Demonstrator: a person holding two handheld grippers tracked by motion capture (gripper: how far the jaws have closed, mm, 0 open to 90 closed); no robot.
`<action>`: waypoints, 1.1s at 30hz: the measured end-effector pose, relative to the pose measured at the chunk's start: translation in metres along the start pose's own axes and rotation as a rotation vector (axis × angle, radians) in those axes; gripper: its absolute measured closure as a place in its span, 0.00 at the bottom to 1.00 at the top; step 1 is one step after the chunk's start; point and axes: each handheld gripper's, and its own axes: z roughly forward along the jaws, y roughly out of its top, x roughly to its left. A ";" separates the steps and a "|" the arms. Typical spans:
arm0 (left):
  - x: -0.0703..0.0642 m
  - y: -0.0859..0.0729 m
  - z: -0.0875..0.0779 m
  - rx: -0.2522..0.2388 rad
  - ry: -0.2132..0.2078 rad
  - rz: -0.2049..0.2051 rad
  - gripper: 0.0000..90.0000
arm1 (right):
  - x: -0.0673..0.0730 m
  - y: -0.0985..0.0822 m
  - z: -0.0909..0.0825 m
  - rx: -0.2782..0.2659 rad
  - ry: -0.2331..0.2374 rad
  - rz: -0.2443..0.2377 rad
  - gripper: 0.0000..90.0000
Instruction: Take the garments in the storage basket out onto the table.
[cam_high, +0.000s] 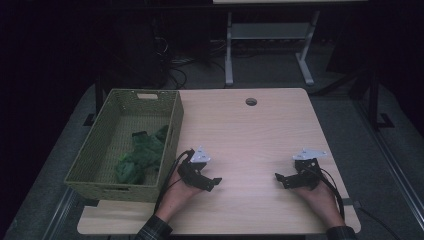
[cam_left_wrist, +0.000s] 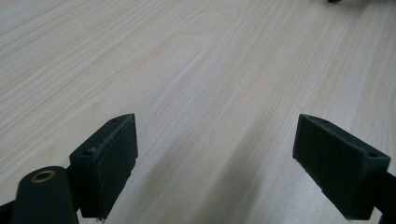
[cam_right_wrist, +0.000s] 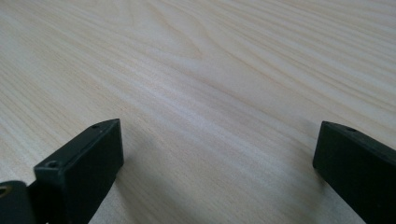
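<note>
A green woven basket (cam_high: 170, 145) stands at the table's left side with a crumpled green cloth (cam_high: 140, 157) inside it. My left gripper (cam_high: 214, 182) rests on the wooden table (cam_high: 250, 135) just right of the basket, open, its tips pointing right. My right gripper (cam_high: 280, 179) lies near the table's right side, open, its tips pointing left toward the other one. In the left gripper view the left gripper (cam_left_wrist: 217, 156) has its jaws wide apart over bare wood. In the right gripper view the right gripper (cam_right_wrist: 219, 161) likewise holds nothing between its jaws.
A round cable hole (cam_high: 251, 101) sits near the table's far edge. A metal desk frame (cam_high: 270, 45) and cables lie on the dark floor beyond. Bare wood spans the stretch between the two grippers.
</note>
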 end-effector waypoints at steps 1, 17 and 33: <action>0.001 0.001 -0.001 0.004 -0.004 -0.002 0.15 | 0.000 0.000 0.000 -0.003 0.000 0.003 0.02; -0.004 0.012 -0.014 0.017 -0.027 0.005 0.15 | 0.000 -0.001 0.000 -0.003 -0.003 0.004 0.02; -0.002 0.036 -0.038 -0.015 -0.044 0.008 0.15 | 0.000 -0.001 0.000 -0.003 -0.003 0.003 0.02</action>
